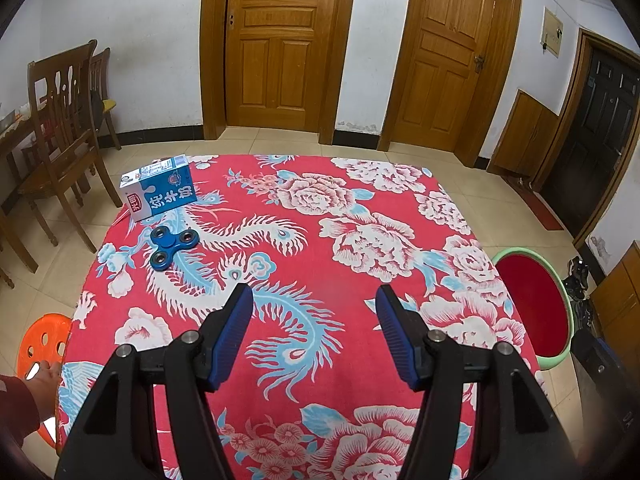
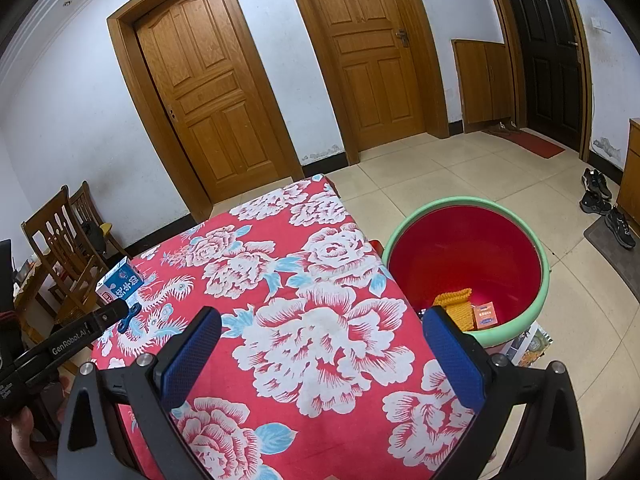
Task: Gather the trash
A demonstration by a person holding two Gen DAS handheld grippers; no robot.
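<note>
Tiled room with white walls and wooden doors (image 1: 280, 44); in the foreground, a desk (image 1: 360, 280) covered by a red cloth printed with white peonies and a blue-and-white phoenix. Your left gripper (image 1: 314, 300) hangs above the near half of the desk with its jaws spread wide and nothing between the blue pads. Your right gripper (image 2: 320, 330) is likewise above the cloth near the desk's right edge, jaws wide apart and empty. At the far left corner of the desk lies a blue-and-white milk carton (image 1: 160, 187) on its side, its printed face toward you; just in front of it, near but not touching as far as the left view shows, lies a blue three-lobed fidget spinner (image 1: 173, 243), flat on the cloth. In the right view the spinner is partly hidden behind the left gripper's body. Beside the desk's right edge, lower than the cloth, stands a round basin (image 2: 546, 276) with a pale green rim and red interior; inside it, against the near wall, lie a crumpled orange-yellow wrapper (image 2: 456, 304) and a small orange packet (image 2: 485, 315), touching or nearly so. Wooden chairs (image 1: 60, 128) stand to the left, an orange plastic stool (image 1: 42, 344) by the desk's near left corner, and dark shoes (image 2: 600, 200) on the floor at the far right.
</note>
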